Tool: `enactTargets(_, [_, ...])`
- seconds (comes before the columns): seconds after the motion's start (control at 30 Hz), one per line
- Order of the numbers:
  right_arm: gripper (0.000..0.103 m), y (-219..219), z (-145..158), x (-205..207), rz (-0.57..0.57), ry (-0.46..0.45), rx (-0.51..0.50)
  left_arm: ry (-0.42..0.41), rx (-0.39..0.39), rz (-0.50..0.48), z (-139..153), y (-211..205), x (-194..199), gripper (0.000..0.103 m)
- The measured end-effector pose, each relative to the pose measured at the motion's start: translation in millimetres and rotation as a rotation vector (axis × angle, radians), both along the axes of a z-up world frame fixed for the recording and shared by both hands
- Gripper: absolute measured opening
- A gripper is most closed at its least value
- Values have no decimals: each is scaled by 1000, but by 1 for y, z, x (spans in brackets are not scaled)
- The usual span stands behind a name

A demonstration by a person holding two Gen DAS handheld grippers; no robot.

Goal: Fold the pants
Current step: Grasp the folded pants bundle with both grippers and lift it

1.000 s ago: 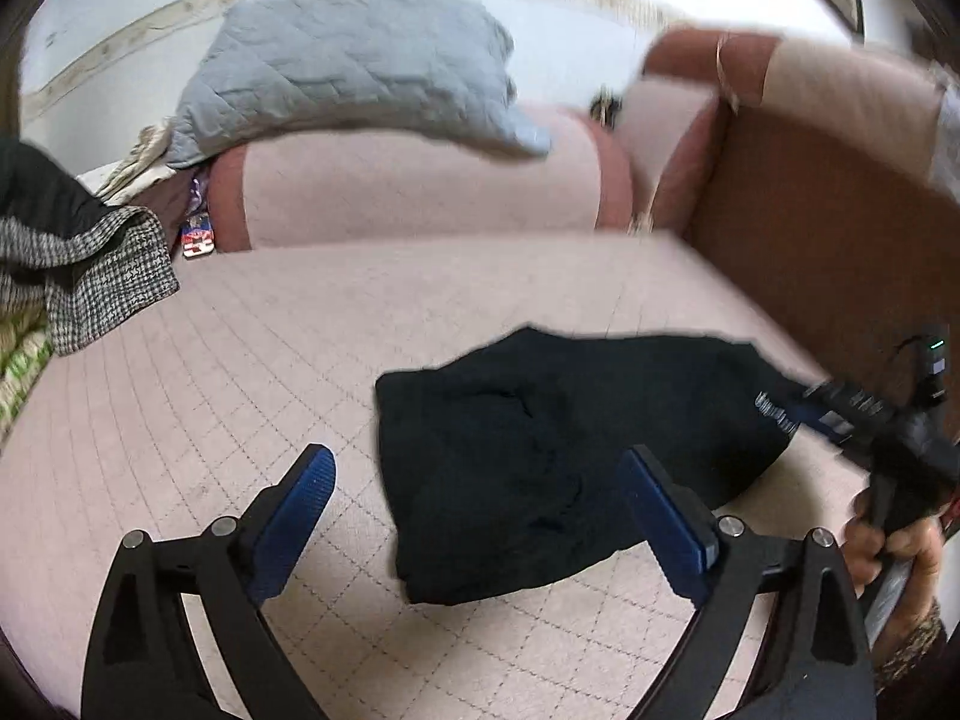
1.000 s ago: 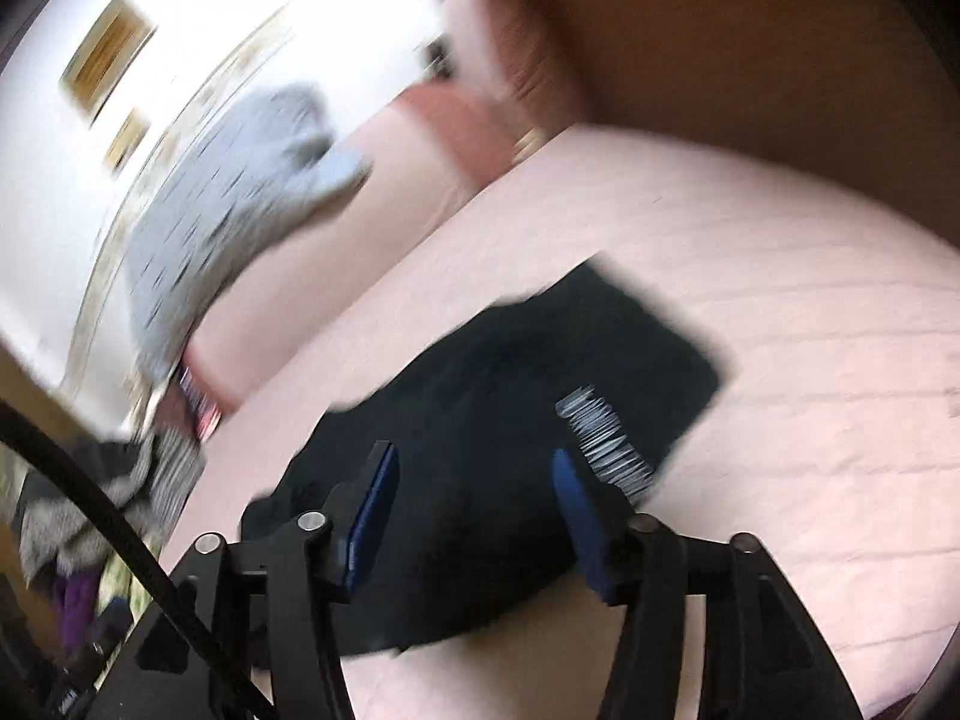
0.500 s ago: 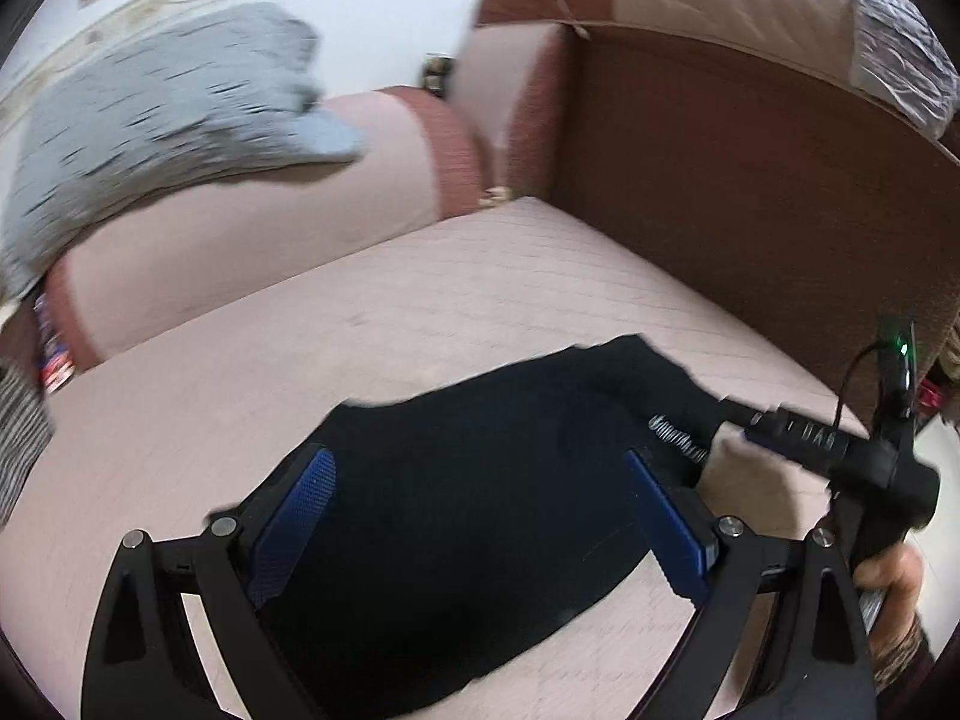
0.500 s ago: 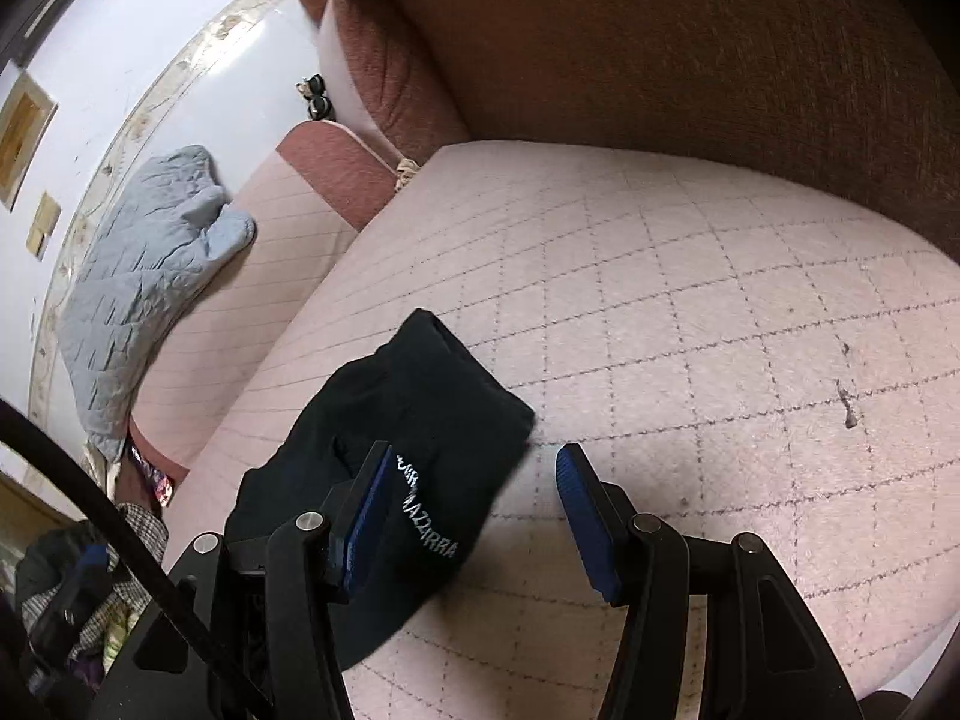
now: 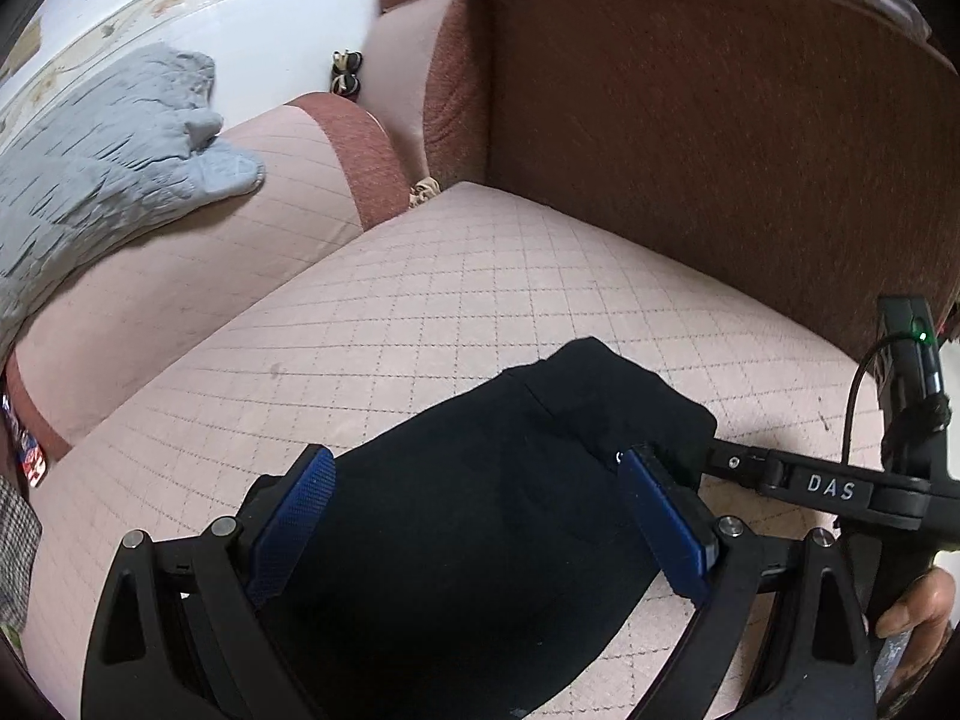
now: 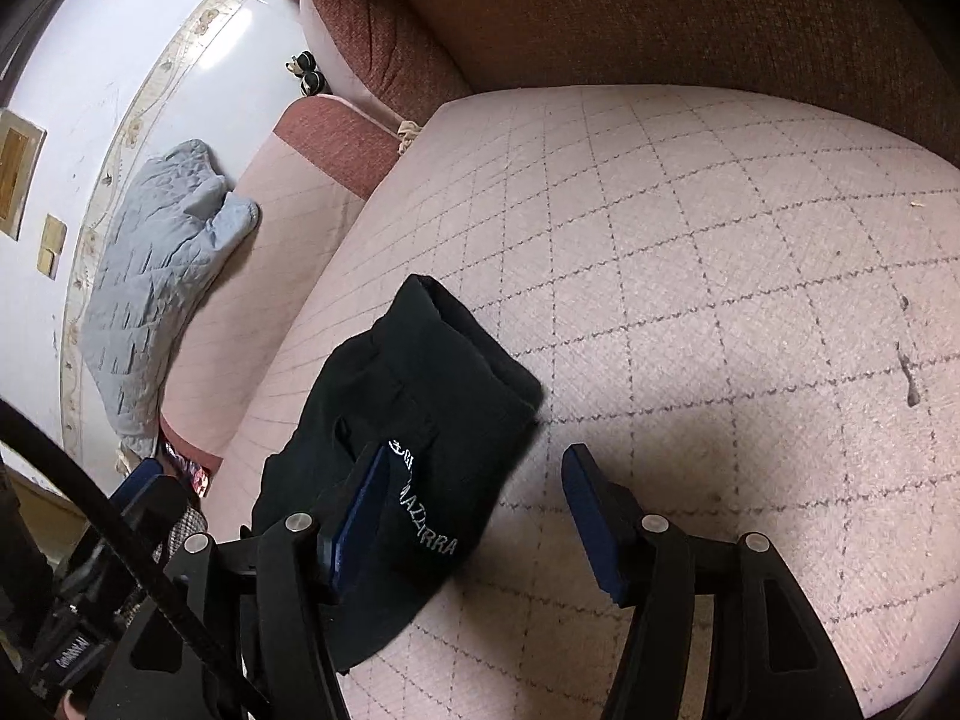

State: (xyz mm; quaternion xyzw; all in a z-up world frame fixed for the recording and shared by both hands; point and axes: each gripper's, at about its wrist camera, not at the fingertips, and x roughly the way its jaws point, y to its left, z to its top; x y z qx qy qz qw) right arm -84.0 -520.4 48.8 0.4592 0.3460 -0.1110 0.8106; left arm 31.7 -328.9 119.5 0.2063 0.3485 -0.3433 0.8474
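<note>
Black pants (image 5: 480,492) lie folded into a compact bundle on the pink quilted sofa seat (image 5: 456,288). My left gripper (image 5: 480,516) is open, its blue pads straddling the bundle just above it. My right gripper (image 6: 474,516) is open over the bundle's right edge; its left pad rests on the cloth by the white lettering (image 6: 426,510), its right pad over bare seat. The pants also show in the right wrist view (image 6: 420,384). The right gripper's arm (image 5: 828,486) reaches in from the right in the left wrist view.
The brown sofa backrest (image 5: 720,138) rises behind the seat. A pink and red armrest (image 5: 252,222) on the left carries a grey quilted cloth (image 5: 102,150). Checked clothing (image 5: 15,564) lies at the far left edge. A white wall (image 6: 120,48) stands beyond.
Both grippers moved closer to the pants and swung toward the backrest corner. The bundle now sits between the left pads. The right gripper stays open at its right edge.
</note>
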Motion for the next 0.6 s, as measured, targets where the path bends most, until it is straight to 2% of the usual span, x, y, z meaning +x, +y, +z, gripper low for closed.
enactTargets(0.37, [71,7,-2,10,28,6,-30,21,36,5,-9,-9,16,95])
enactTargets(0.5, [71,12,-2,14,34,18,-65,100,0,-30,-8,-23,38,95])
enactTargets(0.6, [71,17,-2,18,36,30,-110,194,-45,-77,-8,-43,61,95])
